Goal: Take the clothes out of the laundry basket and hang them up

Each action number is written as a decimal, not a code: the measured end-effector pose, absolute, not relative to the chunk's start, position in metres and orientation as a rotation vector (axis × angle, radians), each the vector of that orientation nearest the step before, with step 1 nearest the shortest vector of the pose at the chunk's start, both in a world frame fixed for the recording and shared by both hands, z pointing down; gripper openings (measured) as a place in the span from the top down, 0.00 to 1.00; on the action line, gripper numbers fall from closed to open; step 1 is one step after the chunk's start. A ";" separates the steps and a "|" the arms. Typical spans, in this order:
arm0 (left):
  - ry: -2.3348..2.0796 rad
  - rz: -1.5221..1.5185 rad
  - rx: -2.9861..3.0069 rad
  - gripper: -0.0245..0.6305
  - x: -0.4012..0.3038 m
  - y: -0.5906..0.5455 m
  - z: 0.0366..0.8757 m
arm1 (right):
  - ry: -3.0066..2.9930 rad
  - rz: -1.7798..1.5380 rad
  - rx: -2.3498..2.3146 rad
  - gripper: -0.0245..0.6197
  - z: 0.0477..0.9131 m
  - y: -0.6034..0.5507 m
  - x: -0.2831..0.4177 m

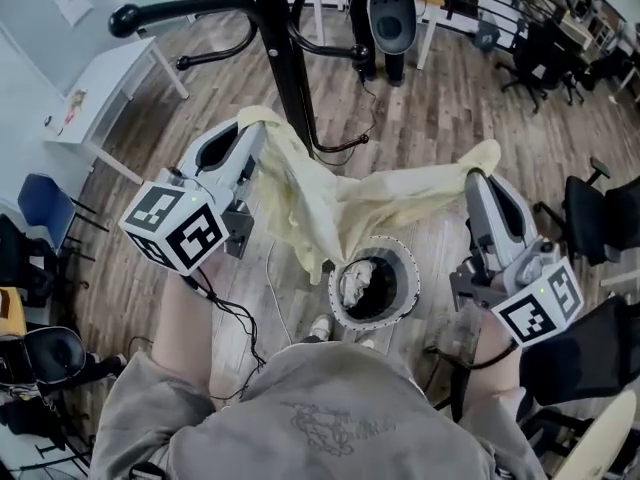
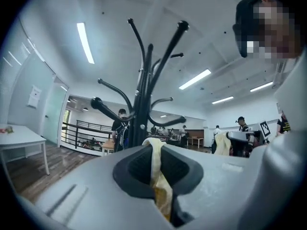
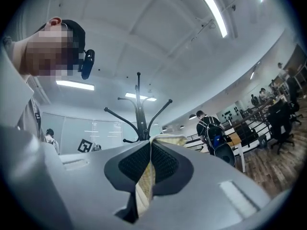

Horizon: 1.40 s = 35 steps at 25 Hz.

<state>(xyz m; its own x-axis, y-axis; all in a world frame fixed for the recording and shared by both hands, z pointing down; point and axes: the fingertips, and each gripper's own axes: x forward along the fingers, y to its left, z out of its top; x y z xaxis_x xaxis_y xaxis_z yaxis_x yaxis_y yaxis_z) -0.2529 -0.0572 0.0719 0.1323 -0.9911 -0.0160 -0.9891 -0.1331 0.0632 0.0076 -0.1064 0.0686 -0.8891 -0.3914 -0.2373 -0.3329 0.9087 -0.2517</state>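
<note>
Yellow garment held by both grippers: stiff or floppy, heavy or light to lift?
Likely floppy: the garment sags in folds between the left gripper and right gripper. Probably light: thin fabric, both jaws shut on just an edge. May drape unevenly on the coat rack.

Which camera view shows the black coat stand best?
The left gripper view: the coat stand rises large, its hooks clear. The right gripper view shows it smaller; the head view shows only its pole from above.

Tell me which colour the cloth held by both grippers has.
Pale yellow; the cloth shows best in the head view.
</note>
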 end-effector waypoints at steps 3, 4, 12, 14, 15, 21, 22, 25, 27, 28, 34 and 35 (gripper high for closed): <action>-2.116 -0.143 2.282 0.94 -0.288 -0.053 0.054 | 2.777 -0.296 -0.517 0.91 0.063 -0.113 -0.009; -2.142 -0.152 2.259 0.94 -0.299 -0.051 0.051 | 2.775 -0.300 -0.513 0.91 0.063 -0.115 -0.013; -2.288 -0.243 2.030 0.94 -0.381 -0.035 0.061 | 2.829 -0.350 -0.561 0.91 0.095 -0.138 -0.040; -2.289 -0.254 1.984 0.94 -0.399 -0.036 0.073 | 2.851 -0.370 -0.588 0.91 0.109 -0.146 -0.047; -2.294 -0.252 1.960 0.94 -0.408 -0.037 0.079 | 2.862 -0.381 -0.598 0.91 0.115 -0.150 -0.051; -2.341 -0.200 1.791 0.94 -0.469 -0.035 0.131 | 2.937 -0.439 -0.651 0.91 0.155 -0.168 -0.071; -2.348 -0.190 1.756 0.94 -0.479 -0.032 0.143 | 2.952 -0.444 -0.659 0.91 0.161 -0.170 -0.075; -2.353 -0.147 1.673 0.94 -0.503 -0.025 0.183 | 3.011 -0.460 -0.676 0.91 0.182 -0.171 -0.088; -2.349 -0.103 1.641 0.94 -0.512 -0.020 0.208 | 3.059 -0.472 -0.670 0.91 0.198 -0.169 -0.098; -2.341 -0.081 1.624 0.94 -0.515 -0.017 0.221 | 3.085 -0.476 -0.666 0.91 0.206 -0.168 -0.103; -2.297 0.106 1.573 0.94 -0.520 0.001 0.280 | 3.234 -0.468 -0.629 0.91 0.249 -0.149 -0.143; -2.288 0.140 1.569 0.94 -0.520 0.003 0.289 | 3.260 -0.459 -0.626 0.91 0.256 -0.147 -0.151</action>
<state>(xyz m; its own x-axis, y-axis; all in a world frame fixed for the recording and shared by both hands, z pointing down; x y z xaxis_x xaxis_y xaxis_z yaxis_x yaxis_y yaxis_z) -0.5198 0.0029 0.2887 -0.3175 -0.8822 0.3476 -0.9180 0.3779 0.1206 -0.1514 -0.1466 0.2563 -0.9091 -0.3308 0.2531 -0.3879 0.8938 -0.2249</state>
